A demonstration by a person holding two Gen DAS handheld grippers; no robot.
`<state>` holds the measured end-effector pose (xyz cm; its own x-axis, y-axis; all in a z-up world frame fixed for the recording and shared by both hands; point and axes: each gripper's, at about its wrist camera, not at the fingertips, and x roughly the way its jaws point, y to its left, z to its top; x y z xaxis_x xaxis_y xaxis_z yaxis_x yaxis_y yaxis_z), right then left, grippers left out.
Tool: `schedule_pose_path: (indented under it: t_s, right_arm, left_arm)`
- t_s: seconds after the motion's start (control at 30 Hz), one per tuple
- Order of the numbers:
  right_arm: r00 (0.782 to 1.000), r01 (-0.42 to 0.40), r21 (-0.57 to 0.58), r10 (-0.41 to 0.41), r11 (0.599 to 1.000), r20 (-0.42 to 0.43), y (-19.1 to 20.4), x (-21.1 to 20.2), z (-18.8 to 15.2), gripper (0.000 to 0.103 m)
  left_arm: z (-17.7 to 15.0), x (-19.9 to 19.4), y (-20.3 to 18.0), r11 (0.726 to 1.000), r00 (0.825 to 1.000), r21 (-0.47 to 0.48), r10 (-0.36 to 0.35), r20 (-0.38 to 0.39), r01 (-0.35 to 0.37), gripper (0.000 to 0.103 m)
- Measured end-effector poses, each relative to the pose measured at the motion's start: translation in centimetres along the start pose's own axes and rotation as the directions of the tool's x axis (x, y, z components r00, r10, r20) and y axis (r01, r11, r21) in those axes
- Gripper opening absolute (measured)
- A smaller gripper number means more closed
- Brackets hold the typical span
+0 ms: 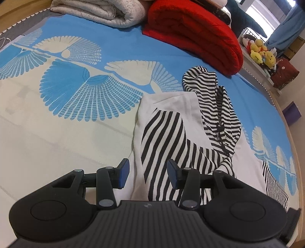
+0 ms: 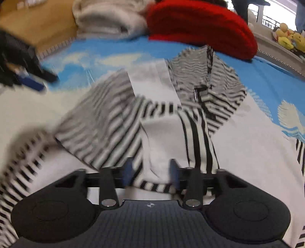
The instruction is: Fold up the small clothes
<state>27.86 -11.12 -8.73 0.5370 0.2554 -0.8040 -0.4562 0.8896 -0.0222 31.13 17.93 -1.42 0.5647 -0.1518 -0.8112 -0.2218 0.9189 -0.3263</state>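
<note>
A small white hooded garment with black-and-white striped sleeves and hood point(image 1: 183, 122) lies crumpled on the blue and cream bedspread point(image 1: 80, 106). My left gripper point(image 1: 148, 174) is open and hovers low over the garment's near left edge, a striped sleeve between its blue pads. In the right wrist view the same garment point(image 2: 158, 118) fills the middle, blurred by motion. My right gripper point(image 2: 151, 174) is open, with white fabric and a striped cuff lying between its fingers. The left gripper point(image 2: 28, 76) shows at the far left of that view.
A folded red blanket point(image 1: 194, 36) and a folded grey quilt point(image 1: 103, 13) lie at the far end of the bed. Yellow plush toys point(image 1: 261, 51) sit on a shelf beyond the bed's right edge. A wooden bed frame point(image 1: 293, 152) runs along the right.
</note>
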Motion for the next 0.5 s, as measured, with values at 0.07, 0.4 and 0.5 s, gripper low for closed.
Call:
schedule_pose_path:
  t_s: [0.07,0.4,0.5]
  right_arm:
    - [1.000,0.007,-0.032,-0.008,0.999,-0.022,0.2,0.9,-0.7,0.049]
    - [0.986,0.030,0.212,-0.064,0.977,0.153,-5.9,-3.6,1.3,0.005]
    - [0.951,0.038,0.444,-0.169,0.895,0.258,-10.6,-7.6,1.2,0.005]
  left_arm:
    - [0.1,0.0,0.1,1.000,1.000,-0.001,-0.002,0.000,0.002,0.048]
    - [0.2,-0.3,0.2,1.000,1.000,-0.001,-0.008,0.002,0.008,0.048]
    - [0.0,-0.1,-0.1,1.000,1.000,0.013,-0.010,-0.005,0.010,0.048]
